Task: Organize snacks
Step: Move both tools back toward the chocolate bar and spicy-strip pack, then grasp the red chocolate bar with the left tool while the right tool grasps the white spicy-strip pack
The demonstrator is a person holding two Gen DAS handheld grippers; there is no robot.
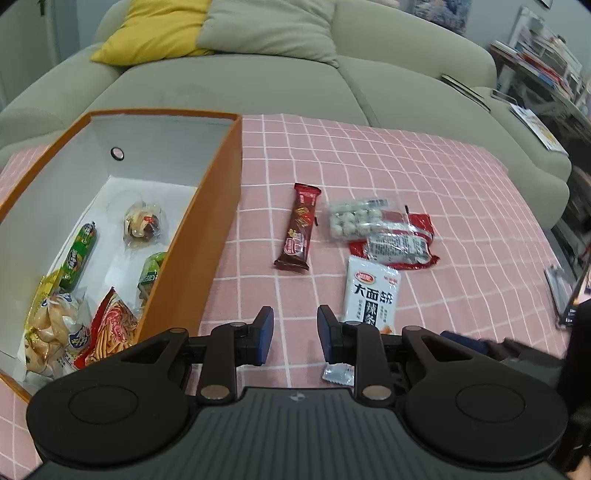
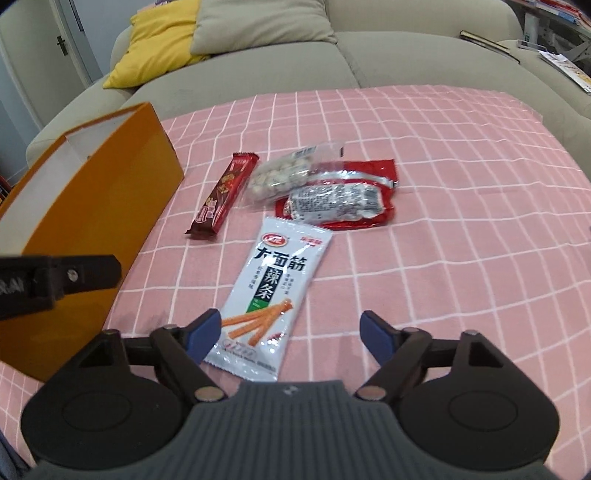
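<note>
An orange box (image 1: 207, 236) with a white inside stands at the left on the pink checked cloth (image 1: 461, 192) and holds several snacks. Right of it lie a brown bar (image 1: 297, 227), a clear bag of white balls (image 1: 354, 219), a red packet (image 1: 399, 245) and a white packet (image 1: 371, 293). My left gripper (image 1: 295, 334) hovers over bare cloth near the box, narrowly open with nothing between its blue pads. My right gripper (image 2: 291, 332) stands wide open over the near end of the white packet (image 2: 273, 295), which lies between the fingers without the pads pressing on it.
A small silver sachet (image 1: 338, 373) lies under the left gripper's right finger. Behind the table is a grey-green sofa (image 1: 258, 85) with a yellow cushion (image 1: 155, 29). Shelves with books (image 1: 543, 62) stand at the far right. The box wall (image 2: 92, 221) rises left of the right gripper.
</note>
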